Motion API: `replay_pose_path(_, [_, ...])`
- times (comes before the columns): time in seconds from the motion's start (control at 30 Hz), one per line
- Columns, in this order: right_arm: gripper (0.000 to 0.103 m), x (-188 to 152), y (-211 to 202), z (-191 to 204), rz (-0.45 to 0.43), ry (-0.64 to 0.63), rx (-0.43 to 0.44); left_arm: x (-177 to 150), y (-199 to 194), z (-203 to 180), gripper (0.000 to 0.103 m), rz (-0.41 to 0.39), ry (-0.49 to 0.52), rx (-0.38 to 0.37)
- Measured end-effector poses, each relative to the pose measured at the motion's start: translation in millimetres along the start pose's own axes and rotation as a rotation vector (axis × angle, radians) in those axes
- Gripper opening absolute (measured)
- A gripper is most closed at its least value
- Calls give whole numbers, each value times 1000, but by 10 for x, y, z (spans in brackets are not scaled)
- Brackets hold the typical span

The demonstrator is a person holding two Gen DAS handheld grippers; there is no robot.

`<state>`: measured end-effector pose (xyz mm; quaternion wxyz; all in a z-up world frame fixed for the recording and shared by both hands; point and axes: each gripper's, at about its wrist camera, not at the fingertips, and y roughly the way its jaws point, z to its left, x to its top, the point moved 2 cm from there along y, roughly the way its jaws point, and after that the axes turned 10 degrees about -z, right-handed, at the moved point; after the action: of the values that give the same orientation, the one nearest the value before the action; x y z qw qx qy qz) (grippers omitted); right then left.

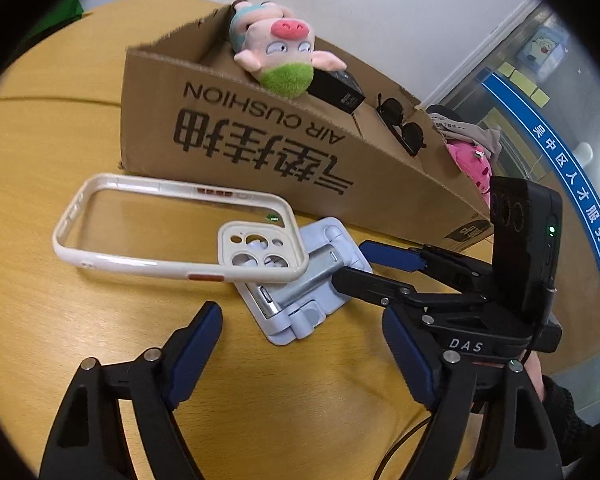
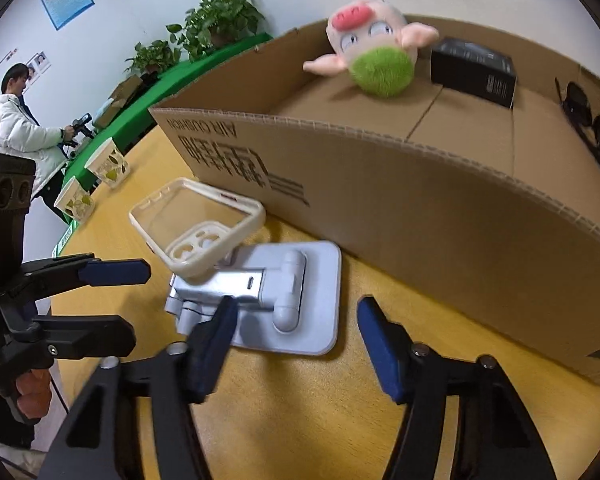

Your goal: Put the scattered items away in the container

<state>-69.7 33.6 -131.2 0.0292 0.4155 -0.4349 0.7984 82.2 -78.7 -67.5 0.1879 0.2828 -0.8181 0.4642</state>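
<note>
Left gripper (image 1: 302, 354) is hanging over the yellow table (image 1: 40, 184) with its jaws apart and nothing in them, pointed at the stuff just in front of the cardboard box (image 1: 260, 152). In that view a white phone case (image 1: 172, 232) lies near the box's front wall, one corner resting on a pale blue folding phone stand (image 1: 300, 284). The box holds a plush pig (image 1: 276, 52), a small black box (image 1: 336, 88) and sunglasses (image 1: 404, 124). The right gripper (image 1: 352, 266) comes in from the side, fingers by the stand. Switching to the right wrist view: right gripper (image 2: 292, 344) is also partly open and empty, its left finger overlapping the stand (image 2: 308, 292) in front of the box (image 2: 420, 208), though contact is hard to call.
</note>
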Motion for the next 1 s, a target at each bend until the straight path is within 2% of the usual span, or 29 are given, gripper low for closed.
replay_pose_path(0.17, [48, -30, -20, 31, -4, -30, -17, -77, 119, 34, 60, 26, -10, -1])
replay_pose_path(0.23, [43, -58, -56, 9, -8, -13, -23, -76, 136, 43, 49, 25, -16, -2])
replay_pose_path(0.33, [38, -135, -129, -9, -16, 12, -23, -74, 135, 101, 42, 22, -43, -13])
replay_pose_path(0.4, [26, -220, -200, 16, -10, 1, -47, -74, 130, 136, 42, 19, -75, -30])
replay_pose_path(0.5, [26, -267, -232, 59, 4, 11, -31, -58, 142, 136, 43, 11, -87, -18])
replay_pose_path(0.57, [36, -228, -274, 60, -29, 18, -23, -37, 159, 120, 43, 10, -81, -1])
replay_pose_path(0.63, [80, -139, -302, 36, -67, 34, -16, -27, 168, 110, 37, 10, -74, 18])
replay_pose_path(0.67, [87, -107, -295, 28, -76, 39, -12, -27, 170, 114, 33, 10, -70, 32])
replay_pose_path(0.7, [89, -58, -251, 24, -78, 37, -8, -24, 170, 126, 31, 11, -70, 40])
replay_pose_path(0.77, [86, -8, -130, 40, -55, 20, -8, -23, 165, 151, 30, 9, -82, 34])
replay_pose_path(0.8, [71, 5, -30, 46, -35, 11, 0, -26, 161, 154, 30, 7, -82, 38])
replay_pose_path(0.83, [61, 7, 26, 54, -26, 7, -4, -29, 155, 155, 30, 7, -79, 45])
replay_pose_path(0.9, [60, -2, 54, 65, -37, 1, -9, -36, 132, 171, 29, 8, -81, 45])
replay_pose_path(0.97, [54, -33, 32, 66, -43, 5, -10, -42, 104, 181, 27, 6, -76, 43])
replay_pose_path(1.0, [48, -67, 8, 62, -45, 8, -17, -47, 91, 179, 26, 6, -71, 45])
